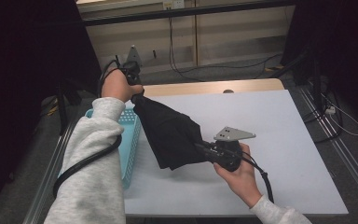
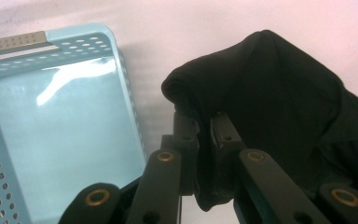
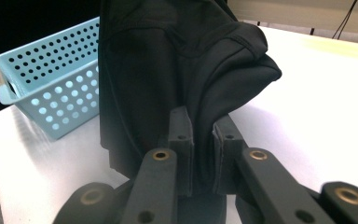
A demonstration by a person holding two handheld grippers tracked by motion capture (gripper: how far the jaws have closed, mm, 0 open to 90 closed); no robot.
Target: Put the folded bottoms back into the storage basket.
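A black cloth (image 1: 170, 133) hangs folded above the white table (image 1: 270, 130), stretched between both grippers. My left gripper (image 1: 137, 95) is shut on its upper far corner beside the blue basket (image 1: 129, 140). In the left gripper view the cloth (image 2: 270, 102) is pinched between the jaws of the left gripper (image 2: 204, 135), over the basket (image 2: 51, 135) and the table. My right gripper (image 1: 200, 147) is shut on the cloth's near right edge. In the right gripper view the cloth (image 3: 168, 70) bunches between the jaws of the right gripper (image 3: 203, 135), with the basket (image 3: 51, 88) behind at the left.
The perforated blue basket stands on the table's left side, its inside bare. The table's right half (image 1: 284, 154) is open white surface. Cables (image 1: 191, 70) and dark frame posts lie on the floor beyond the far edge.
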